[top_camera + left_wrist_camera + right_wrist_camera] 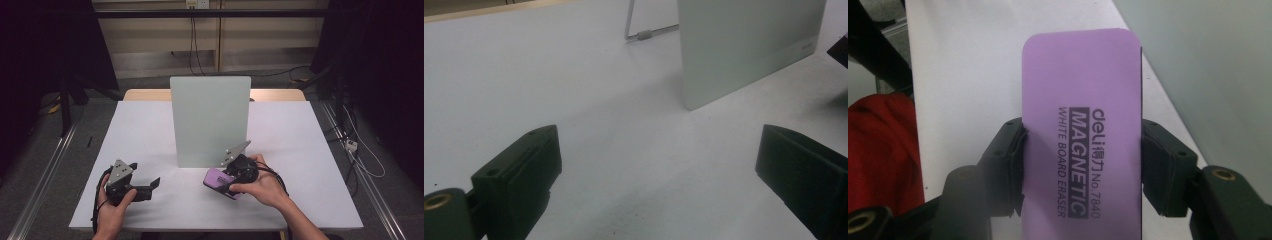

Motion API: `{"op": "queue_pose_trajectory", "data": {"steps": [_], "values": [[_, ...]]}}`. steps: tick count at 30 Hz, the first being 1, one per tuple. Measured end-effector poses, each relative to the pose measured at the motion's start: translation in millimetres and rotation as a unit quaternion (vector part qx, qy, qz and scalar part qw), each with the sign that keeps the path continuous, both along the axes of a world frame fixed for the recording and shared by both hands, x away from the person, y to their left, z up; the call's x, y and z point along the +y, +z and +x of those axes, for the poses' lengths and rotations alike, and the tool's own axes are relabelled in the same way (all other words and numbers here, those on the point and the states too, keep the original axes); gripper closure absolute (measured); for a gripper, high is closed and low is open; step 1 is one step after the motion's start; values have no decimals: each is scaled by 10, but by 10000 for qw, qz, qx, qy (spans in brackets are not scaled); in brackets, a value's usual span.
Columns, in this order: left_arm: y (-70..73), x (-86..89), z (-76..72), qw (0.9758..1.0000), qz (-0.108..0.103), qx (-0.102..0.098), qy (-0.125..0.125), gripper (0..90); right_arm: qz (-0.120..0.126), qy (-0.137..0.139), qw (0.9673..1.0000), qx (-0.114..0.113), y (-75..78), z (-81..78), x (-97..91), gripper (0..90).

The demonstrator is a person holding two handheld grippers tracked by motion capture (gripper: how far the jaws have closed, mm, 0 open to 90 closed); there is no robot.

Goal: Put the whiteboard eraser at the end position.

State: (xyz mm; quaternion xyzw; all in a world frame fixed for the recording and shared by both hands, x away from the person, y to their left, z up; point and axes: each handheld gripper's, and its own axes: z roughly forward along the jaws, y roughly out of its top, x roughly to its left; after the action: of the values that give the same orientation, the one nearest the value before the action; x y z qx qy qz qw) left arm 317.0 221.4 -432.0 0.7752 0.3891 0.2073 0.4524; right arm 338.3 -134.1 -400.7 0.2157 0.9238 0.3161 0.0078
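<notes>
A purple whiteboard eraser (1080, 130) labelled "MAGNETIC" sits between the black jaws of my right gripper (1082, 165), which press on both its long sides. From above, that eraser (218, 179) and right gripper (225, 183) hover low over the white table (150, 130), just in front of the upright pale-grey whiteboard (210, 120). My left gripper (152, 186) rests at the front left, jaws wide apart with bare table between them (659, 170). The whiteboard (749, 45) stands ahead and to the right in the left gripper view.
The board leans on a wire stand (644, 30) behind it. A red cloth-like shape (878, 150) shows at the left of the right gripper view. The table's front edge (215, 227) lies close under both hands. Cables run along the floor at the right (360, 150).
</notes>
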Motion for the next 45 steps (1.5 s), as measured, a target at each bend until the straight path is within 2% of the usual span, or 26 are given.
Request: {"op": "queue_pose_trajectory", "data": {"steps": [6,10,16,30,39,45], "values": [[-3,5,-15,10000,-13,11,-26,45,-152,134,9997,100,-50,27,150,415],[-11,3,-4,10000,-8,27,-20,45,-310,224,9993,34,-58,56,238,415],[-15,-31,16,10000,-15,14,-73,45,-575,311,9979,23,-113,105,247,414],[-5,-28,5,10000,35,10,-25,46,-633,376,9973,70,-221,154,327,413],[0,-36,4,10000,48,-2,-31,46,-442,262,9986,95,-261,151,285,411],[6,-35,-3,10000,37,-2,20,45,-368,293,9989,14,-279,150,276,408]]}}
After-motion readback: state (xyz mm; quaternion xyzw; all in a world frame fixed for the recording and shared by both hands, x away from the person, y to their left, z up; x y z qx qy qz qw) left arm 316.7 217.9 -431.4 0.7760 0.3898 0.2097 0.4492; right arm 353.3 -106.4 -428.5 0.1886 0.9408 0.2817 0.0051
